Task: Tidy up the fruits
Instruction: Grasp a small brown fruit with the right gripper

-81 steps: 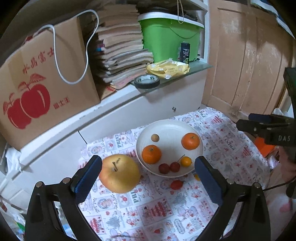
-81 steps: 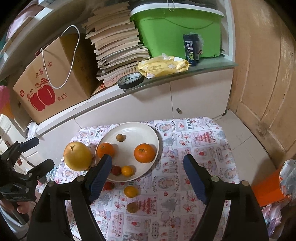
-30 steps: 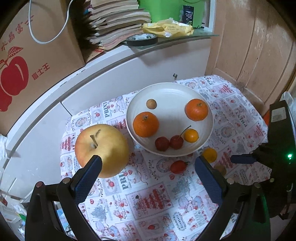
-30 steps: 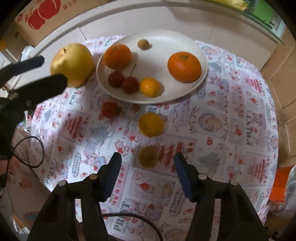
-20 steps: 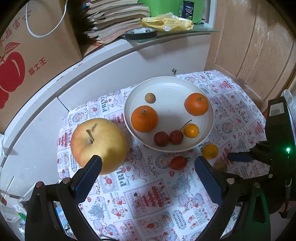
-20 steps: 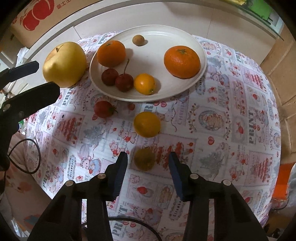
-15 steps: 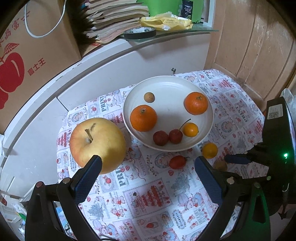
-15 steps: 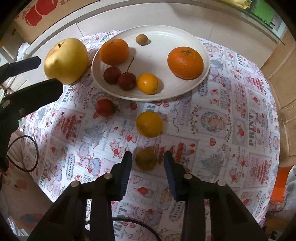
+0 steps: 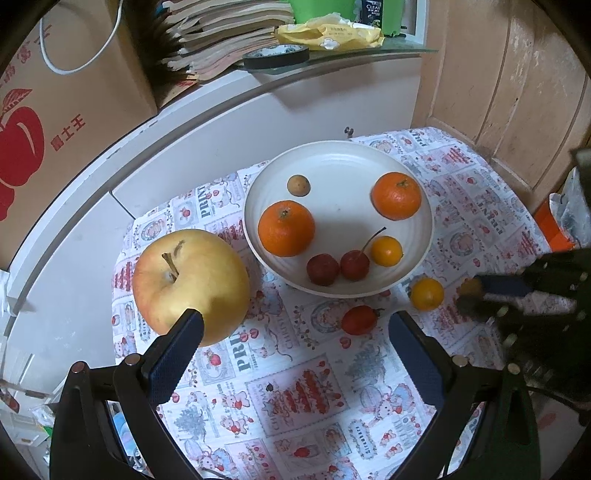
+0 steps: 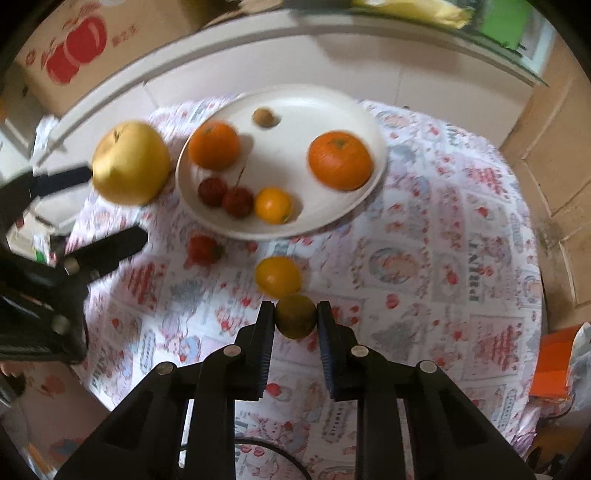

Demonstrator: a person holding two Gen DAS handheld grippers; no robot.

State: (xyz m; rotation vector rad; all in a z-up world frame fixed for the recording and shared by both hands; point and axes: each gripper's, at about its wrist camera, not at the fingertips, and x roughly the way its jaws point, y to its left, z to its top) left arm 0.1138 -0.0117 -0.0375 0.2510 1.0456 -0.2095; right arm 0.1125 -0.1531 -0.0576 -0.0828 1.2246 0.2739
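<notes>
Right gripper: its fingers had just been closing and now pinched a small brown-green fruit between the two blue pads; the fruit sat at the very tips, close above the cloth
Left gripper: its fingers were spread wide with nothing between them; the left finger showed in front of the big apple's near side
Worktop: it was covered by a cloth with pink and red picture squares
Loose fruit on the cloth: a small orange-yellow fruit lay just past the pinched fruit, and a little red fruit lay to its left, near the plate's front rim
Big yellow apple: it stood on the cloth just left of the plate, stem up
Plate: white and round, further back on the cloth
Fruit on the plate: two dark red fruits and one small orange-yellow fruit sat in a row at the front; two big oranges sat behind them, one left and one right; a tiny brown fruit sat at the back
Far back: a cardboard box with red apples printed on it, a pile of books, a roll of black tape and a yellow packet on a shelf
</notes>
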